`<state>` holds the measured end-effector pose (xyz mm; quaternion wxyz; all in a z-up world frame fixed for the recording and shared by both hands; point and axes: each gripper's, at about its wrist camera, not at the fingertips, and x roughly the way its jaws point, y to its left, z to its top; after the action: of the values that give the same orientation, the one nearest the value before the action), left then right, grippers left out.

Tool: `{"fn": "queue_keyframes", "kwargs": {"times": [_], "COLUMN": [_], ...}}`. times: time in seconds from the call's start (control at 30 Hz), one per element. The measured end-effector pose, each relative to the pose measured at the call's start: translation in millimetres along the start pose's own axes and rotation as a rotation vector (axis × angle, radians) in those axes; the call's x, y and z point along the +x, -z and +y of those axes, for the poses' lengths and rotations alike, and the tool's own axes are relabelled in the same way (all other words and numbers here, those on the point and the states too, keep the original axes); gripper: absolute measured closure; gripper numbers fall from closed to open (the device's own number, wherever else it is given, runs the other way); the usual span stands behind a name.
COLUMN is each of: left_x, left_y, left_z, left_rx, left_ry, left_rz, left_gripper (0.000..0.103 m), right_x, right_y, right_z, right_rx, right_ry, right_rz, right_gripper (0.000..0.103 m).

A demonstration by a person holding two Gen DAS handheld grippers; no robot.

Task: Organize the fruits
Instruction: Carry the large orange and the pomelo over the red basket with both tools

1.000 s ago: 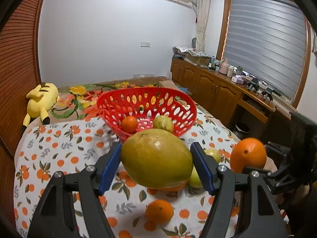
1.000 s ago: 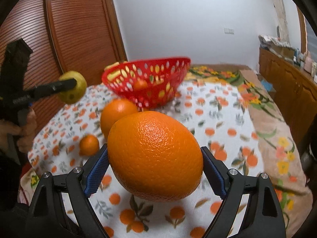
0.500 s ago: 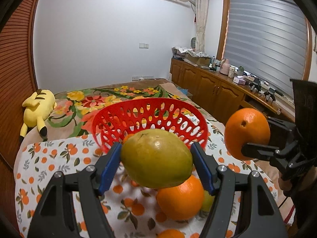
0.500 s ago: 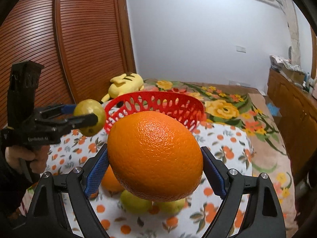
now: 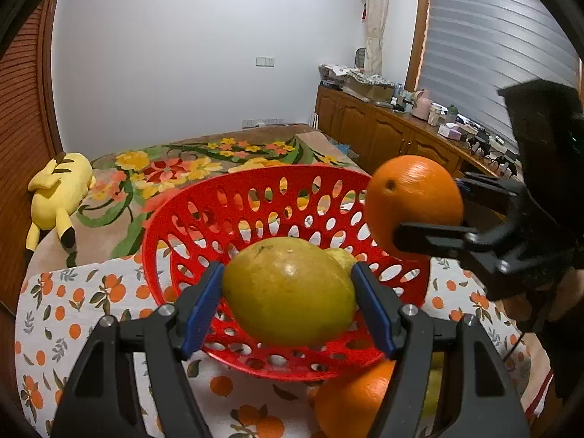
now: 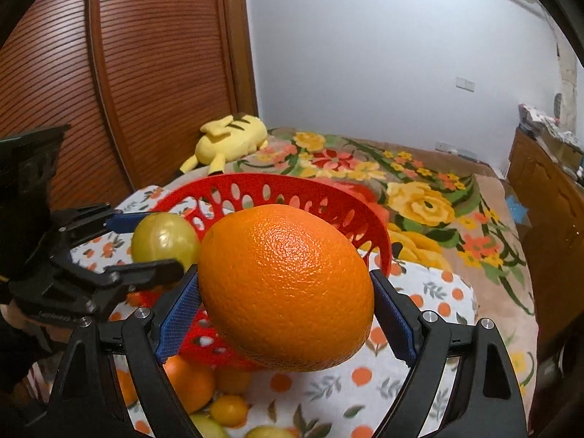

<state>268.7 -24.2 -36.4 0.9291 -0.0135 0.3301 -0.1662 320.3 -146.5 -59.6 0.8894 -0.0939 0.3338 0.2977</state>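
Both tongs are closed on fruit. A big yellow-green mango [image 5: 288,292] is gripped between the blue pads of the left tongs [image 5: 288,303] and is held over the near side of the red plastic basket with oval holes [image 5: 255,197]. A big round orange [image 6: 286,297] is squeezed between the pads of the right tongs [image 6: 286,314] and is held up at the right rim of the basket. In the left camera this orange [image 5: 414,202] is seen in front of the basket's right rim, so part of the rim is hidden. In the right camera the mango [image 6: 164,237] is seen at the left, pinched in the left tongs [image 6: 146,244].

A small yellow-green fruit [image 5: 341,257] is seen inside the basket, partly hidden behind the mango. The basket is set on a white cloth printed with little oranges [image 5: 73,303]. More loose fruit is left on the cloth at its near edge: an orange [image 5: 350,401] under the left tongs, and small oranges [image 6: 230,410] below the right tongs. A yellow plush toy [image 5: 58,193] is laid at the far left of the flowered blanket [image 5: 204,160]. Wooden cabinets [image 5: 383,135] are lined up along the right wall.

Compared with a second ago, both fruits have been carried from the near part of the cloth up to the basket, and the basket now looks much bigger and closer.
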Motion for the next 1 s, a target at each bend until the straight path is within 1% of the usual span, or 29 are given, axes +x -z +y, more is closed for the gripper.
{"fn": "queue_keyframes", "kwargs": {"times": [0.17, 0.57, 0.87, 1.0], "left_x": [14, 21, 20, 19], "left_y": [3, 1, 3, 3], "left_z": [7, 10, 9, 8], "left_rx": [-0.014, 0.013, 0.018, 0.022], "left_ry": [-0.002, -0.031, -0.038, -0.044], "left_rz": [0.030, 0.024, 0.024, 0.025], "left_gripper": [0.033, 0.032, 0.032, 0.032], "right_x": [22, 61, 64, 69], "right_y": [-8, -12, -17, -19], "right_z": [-3, -3, -3, -7], "right_rx": [-0.032, -0.084, -0.087, -0.057], "right_ry": [-0.007, 0.000, 0.000, -0.014], "right_rz": [0.037, 0.119, 0.121, 0.120], "right_gripper": [0.013, 0.013, 0.013, 0.013]}}
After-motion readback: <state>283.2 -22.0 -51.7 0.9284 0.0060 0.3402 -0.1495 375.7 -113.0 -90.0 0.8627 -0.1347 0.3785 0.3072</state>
